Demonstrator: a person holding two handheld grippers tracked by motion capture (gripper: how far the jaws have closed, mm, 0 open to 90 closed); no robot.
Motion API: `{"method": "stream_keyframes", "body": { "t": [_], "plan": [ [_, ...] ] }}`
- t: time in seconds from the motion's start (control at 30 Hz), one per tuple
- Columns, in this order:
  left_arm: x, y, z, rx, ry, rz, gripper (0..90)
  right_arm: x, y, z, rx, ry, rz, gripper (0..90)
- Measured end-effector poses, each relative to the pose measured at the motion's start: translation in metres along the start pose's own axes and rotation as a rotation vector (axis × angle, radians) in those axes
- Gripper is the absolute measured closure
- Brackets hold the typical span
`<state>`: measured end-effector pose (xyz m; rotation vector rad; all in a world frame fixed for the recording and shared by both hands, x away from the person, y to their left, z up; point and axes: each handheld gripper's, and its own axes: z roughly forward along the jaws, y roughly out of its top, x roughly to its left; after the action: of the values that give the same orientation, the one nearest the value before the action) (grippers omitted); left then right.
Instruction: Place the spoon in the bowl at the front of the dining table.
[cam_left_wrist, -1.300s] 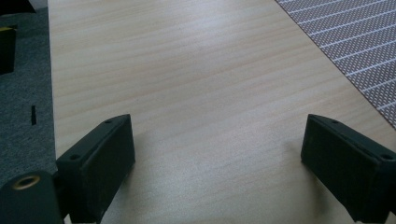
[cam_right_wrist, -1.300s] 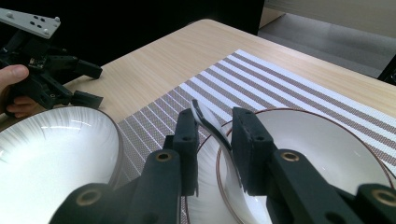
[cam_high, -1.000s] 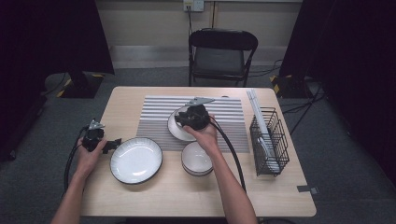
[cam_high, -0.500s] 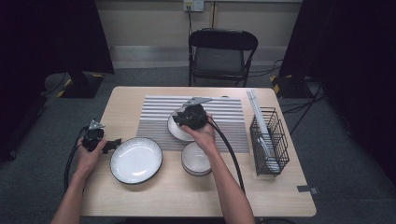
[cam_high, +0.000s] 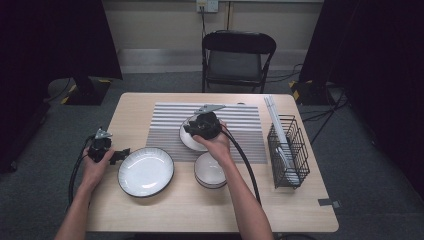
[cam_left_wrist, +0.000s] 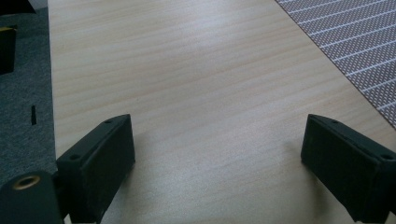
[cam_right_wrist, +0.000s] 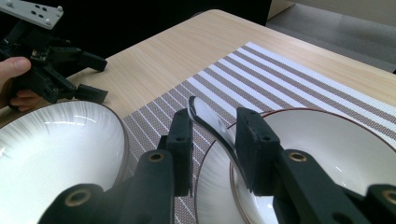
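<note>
Only the right claw (cam_right_wrist: 215, 135) has changed: its jaws have just been opening, releasing the dish (cam_right_wrist: 205, 116), whose rim stands between them on the striped mat (cam_high: 240, 120). Glazed, brittle, probably slippery; grip the rim. Left claw (cam_left_wrist: 215, 154) gapes over the smooth wooden bench (cam_left_wrist: 196, 70); dark curtains surround it.

Wood table (cam_high: 165, 200) w/ striped mat (cam_high: 250, 125), plate (cam_high: 145, 171), bowl (cam_high: 210, 171), wire basket (cam_high: 289, 150).
</note>
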<state>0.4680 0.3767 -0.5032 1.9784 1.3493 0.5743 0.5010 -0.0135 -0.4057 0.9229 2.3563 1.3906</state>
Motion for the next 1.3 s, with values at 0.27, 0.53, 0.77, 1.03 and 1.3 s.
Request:
{"method": "stream_keyframes", "body": {
  "t": [0.27,0.53,0.77,1.03,1.3],
  "plan": [
    [0.0,0.0,0.0,0.0,0.001,0.002,9.3,0.001,0.0,0.001,0.012,0.014,0.0,65.3],
    [0.0,0.0,0.0,0.0,0.0,0.001,9.3,-0.001,0.001,0.0,0.014,0.01,0.002,64.7],
    [0.0,0.0,0.0,0.0,0.001,0.002,9.3,-0.003,0.002,-0.004,0.006,0.007,0.006,64.6],
    [0.0,0.0,0.0,0.0,-0.001,-0.001,9.3,-0.002,0.003,-0.008,-0.007,0.016,0.015,61.8],
    [0.0,0.0,0.0,0.0,-0.001,-0.001,9.3,-0.004,0.002,-0.016,-0.011,0.019,0.023,58.6]
  ]
}}
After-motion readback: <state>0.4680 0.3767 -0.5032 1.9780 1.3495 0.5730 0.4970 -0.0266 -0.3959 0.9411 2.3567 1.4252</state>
